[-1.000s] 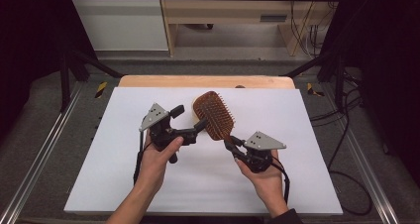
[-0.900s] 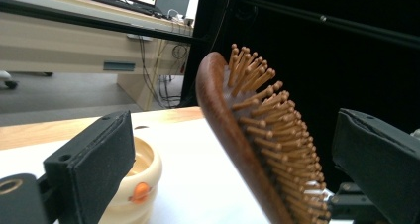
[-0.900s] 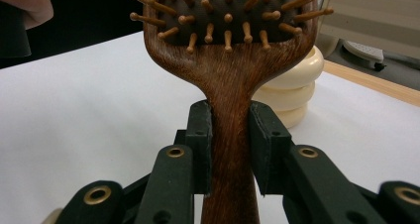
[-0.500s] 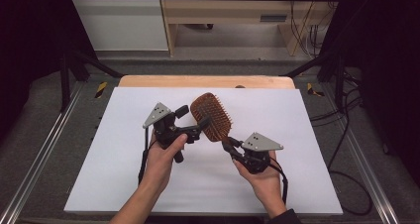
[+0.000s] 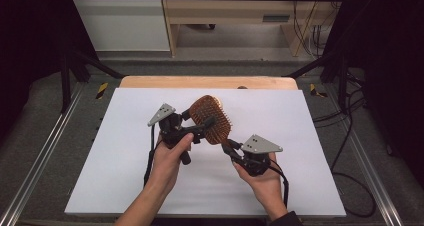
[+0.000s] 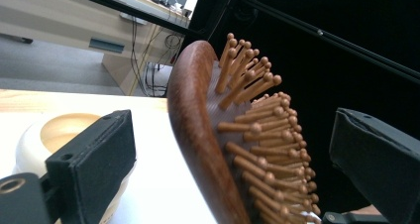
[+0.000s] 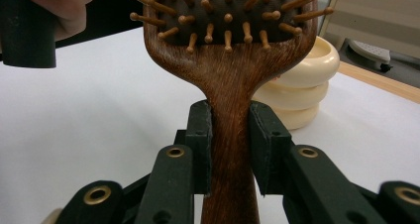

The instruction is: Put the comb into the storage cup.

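- The right tool [image 5: 226, 148] sat nearest the person, above the near half of the white surface [image 5: 310, 116], carried by the right hand [image 5: 262, 178].
- In the right gripper view, the right tool [image 7: 230, 152] was clamped on the handle of the wooden hairbrush [image 7: 230, 85]; both black pads pressed flat against the handle's sides.
- The hairbrush [image 5: 211, 117] was held clear of the surface, with the handle pointing toward the right tool and the head rising away toward the far left.
- The left tool [image 5: 200, 123] was carried by the left hand [image 5: 167, 158], to the left of the brush head.
- In the left gripper view, the left tool [image 6: 233, 154] stood released; its jaws straddled the brush head [image 6: 223, 135] with a gap on each side.
- In that view the head was seen edge-on: the smooth wooden back faced the pad on the left side of the view, and the knob-tipped bristles faced the pad on the right side.
- A cream-coloured stack of rings [image 7: 302, 87] stood on the surface just behind the brush head; the same item [image 6: 54, 135] appeared behind one of the left tool's jaws.
- A wooden board edge [image 5: 207, 82] ran along the far side of the surface.
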